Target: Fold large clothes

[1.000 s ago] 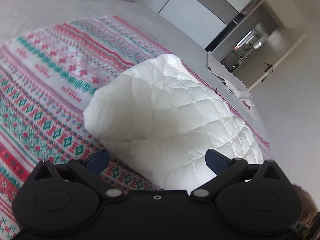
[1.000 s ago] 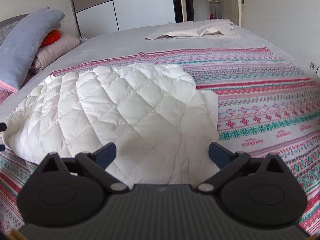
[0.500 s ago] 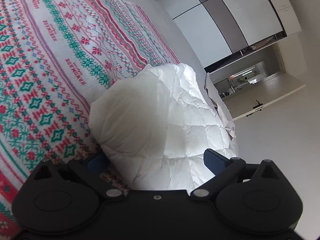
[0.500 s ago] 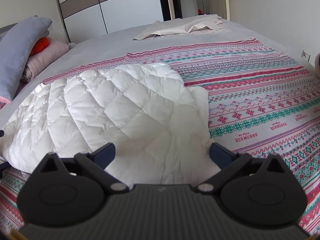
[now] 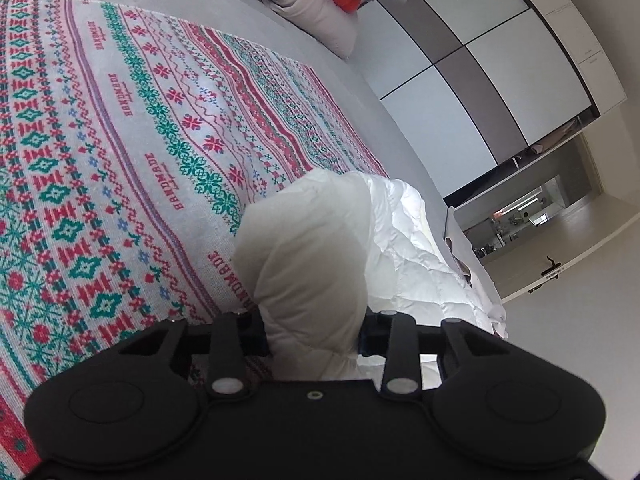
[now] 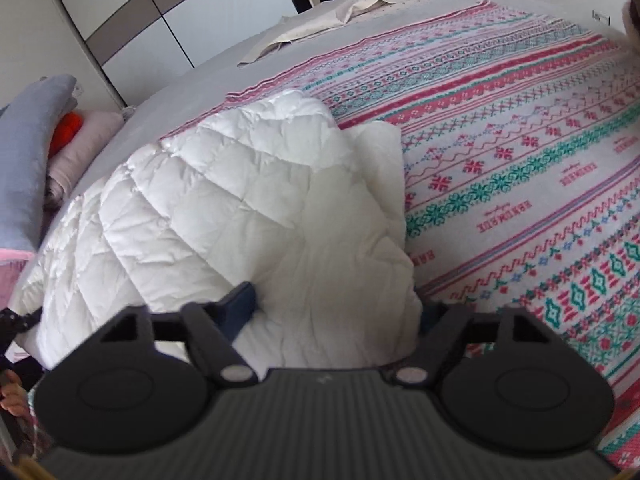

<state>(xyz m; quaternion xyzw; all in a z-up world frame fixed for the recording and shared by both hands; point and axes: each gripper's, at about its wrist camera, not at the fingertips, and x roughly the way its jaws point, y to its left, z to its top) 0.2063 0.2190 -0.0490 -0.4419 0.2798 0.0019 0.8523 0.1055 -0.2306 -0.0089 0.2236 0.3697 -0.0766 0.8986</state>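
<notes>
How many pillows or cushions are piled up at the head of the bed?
3 that I can make out: a grey pillow on top, an orange-red cushion tucked beneath it, and a beige pillow beside that. Others may be hidden under the pile.

a grey bed (image 6: pixel 192 92) carries a patterned knit blanket (image 6: pixel 520 152), beige cloth (image 6: pixel 332 20) and pillows (image 5: pixel 320 12).

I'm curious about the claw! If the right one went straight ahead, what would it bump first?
Nothing new: the right gripper already seems shut on the puffy white quilted coat, so it would likely just push further into it.
</notes>
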